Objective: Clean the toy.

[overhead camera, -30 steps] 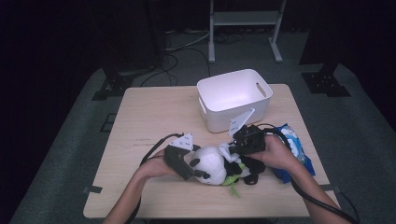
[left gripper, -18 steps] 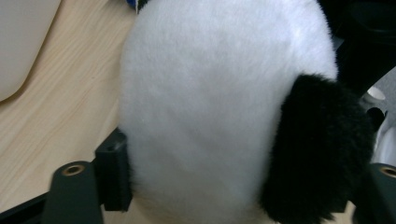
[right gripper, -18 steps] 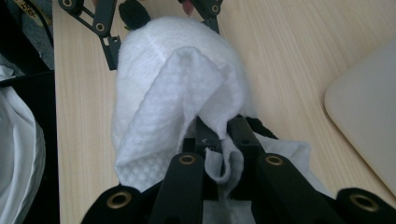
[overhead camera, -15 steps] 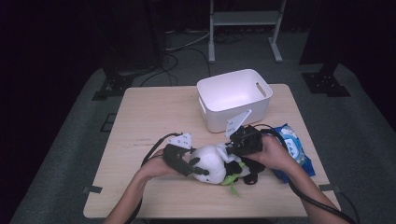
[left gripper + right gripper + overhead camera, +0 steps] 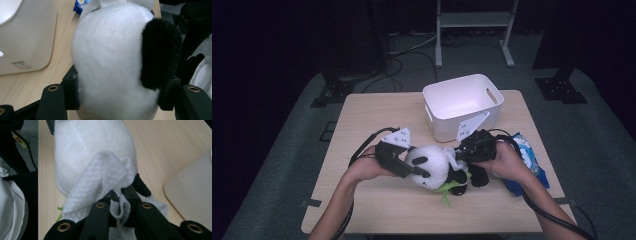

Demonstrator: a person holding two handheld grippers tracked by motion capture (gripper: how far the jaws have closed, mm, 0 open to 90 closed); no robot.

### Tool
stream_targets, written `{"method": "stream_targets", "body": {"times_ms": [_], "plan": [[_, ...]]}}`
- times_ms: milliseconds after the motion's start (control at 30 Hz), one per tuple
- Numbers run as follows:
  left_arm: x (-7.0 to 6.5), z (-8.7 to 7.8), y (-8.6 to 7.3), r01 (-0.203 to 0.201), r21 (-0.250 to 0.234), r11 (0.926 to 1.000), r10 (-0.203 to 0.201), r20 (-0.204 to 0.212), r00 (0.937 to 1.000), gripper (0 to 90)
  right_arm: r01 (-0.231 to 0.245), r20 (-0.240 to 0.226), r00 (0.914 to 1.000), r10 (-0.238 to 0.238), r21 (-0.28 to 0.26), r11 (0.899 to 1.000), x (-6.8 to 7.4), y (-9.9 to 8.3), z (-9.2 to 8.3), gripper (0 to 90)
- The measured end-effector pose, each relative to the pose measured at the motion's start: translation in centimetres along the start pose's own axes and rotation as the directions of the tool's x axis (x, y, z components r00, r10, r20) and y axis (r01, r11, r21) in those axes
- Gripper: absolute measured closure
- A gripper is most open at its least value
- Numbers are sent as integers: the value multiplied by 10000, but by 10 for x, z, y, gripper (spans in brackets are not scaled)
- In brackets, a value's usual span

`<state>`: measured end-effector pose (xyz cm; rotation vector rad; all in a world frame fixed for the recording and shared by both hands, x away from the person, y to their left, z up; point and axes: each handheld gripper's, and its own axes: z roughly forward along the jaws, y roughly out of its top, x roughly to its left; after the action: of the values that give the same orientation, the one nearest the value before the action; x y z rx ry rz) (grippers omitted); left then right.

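My left tongs (image 5: 414,171) have just been closing, and in the left gripper view the pads sit against both sides of the plush panda (image 5: 117,62), one on white fur, the other at a black ear; they look to be holding its head. My right tongs (image 5: 119,202) are pinched narrow on a white wipe (image 5: 100,180), which is draped against the panda's white back.

The panda lies near the middle of the bench (image 5: 362,120), just in front of the white bin (image 5: 462,105), between my two hands. I judge it light and very soft — the fur gives under the pads, so the grip will feel spongy and the toy can sag or roll if I hold it by an ear alone. The broad head is the better place to clamp. The wipe is thin and limp; it will bunch and slip out unless pinched on a fold, as it is now.

A blue packet (image 5: 527,160) lies just beside my right hand near the bench's edge. The bench top is pale wood, smooth and matte. Beyond it — dark room, grey floor, cables, and a pale metal stand (image 5: 472,30) at the back.
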<state>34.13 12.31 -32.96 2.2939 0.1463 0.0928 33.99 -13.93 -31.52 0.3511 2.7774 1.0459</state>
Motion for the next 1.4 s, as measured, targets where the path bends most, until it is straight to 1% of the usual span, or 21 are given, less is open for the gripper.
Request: {"method": "stream_targets", "body": {"times_ms": [100,133,200,233,267,433,533,633,667,700,833,867,900,1000,1033,1067,1133,1200,1267,1300,1400], "plan": [[0,4,5,-25,145,9999,25,36,10000,356,-77,-18,10000,77,21,10000,0,-2,-2,841],[0,8,6,2,253,9997,-3,36,10000,352,-79,55,10000,79,153,9999,-1,-4,-1,842],[0,18,7,-76,481,9988,73,74,9999,331,-102,213,9997,89,620,9980,-1,-8,1,845],[1,23,7,-82,507,9987,78,77,9999,319,-130,272,9996,110,778,9969,-1,-11,2,846],[1,26,7,-57,495,9988,51,123,9999,301,-164,309,9994,139,799,9967,-2,-15,3,846],[2,31,12,-60,144,9999,58,125,9999,258,-469,393,9983,442,706,9964,-7,-31,-3,848],[2,34,14,5,-101,9999,-5,12,10000,186,-530,540,9973,491,735,9959,-9,-36,-5,849],[3,36,10,143,-528,9985,-142,26,9999,122,-652,567,9965,613,704,9954,-12,-41,-8,849],[3,36,10,107,-598,9982,-105,46,9999,111,-756,610,9956,714,697,9947,-11,-42,-8,849],[4,37,9,81,-698,9975,-76,78,9999,100,-708,617,9959,667,676,9952,-12,-43,-8,848],[5,36,7,316,-998,9945,-299,186,9994,88,-795,684,9949,745,735,9941,-14,-47,-10,849],[5,36,6,296,-1092,9936,-274,217,9994,88,-897,709,9939,845,729,9933,-15,-49,-11,849],[5,37,6,257,-1129,9933,-232,239,9994,86,-879,727,9939,826,734,9934,-16,-50,-12,849],[7,38,5,325,-1291,9911,-295,254,9992,81,-978,821,9924,917,737,9925,-18,-54,-13,849],[7,38,5,325,-1291,9911,-295,254,9992,75,-1032,818,9919,973,722,9920,-19,-55,-13,849],[9,38,3,395,-1197,9920,-383,123,9992,62,-1116,831,9909,1055,719,9912,-19,-57,-13,849],[11,37,0,441,-1062,9934,-447,-35,9990,51,-1114,1040,9893,1023,862,9900,-21,-59,-14,849],[12,43,-3,455,-811,9957,-454,31,9990,51,-1264,1386,9840,1117,1022,9867,-24,-64,-16,849],[13,51,-5,330,-711,9969,-333,-32,9994,51,-1495,1312,9818,1371,894,9847,-29,-71,-18,850],[14,55,-5,425,-795,9959,-427,-8,9991,51,-1563,1238,9815,1459,793,9845,-30,-73,-19,850],[17,63,-5,552,-1425,9883,-550,57,9985,54,-1642,1195,9804,1563,589,9847,-29,-76,-19,850]]}}
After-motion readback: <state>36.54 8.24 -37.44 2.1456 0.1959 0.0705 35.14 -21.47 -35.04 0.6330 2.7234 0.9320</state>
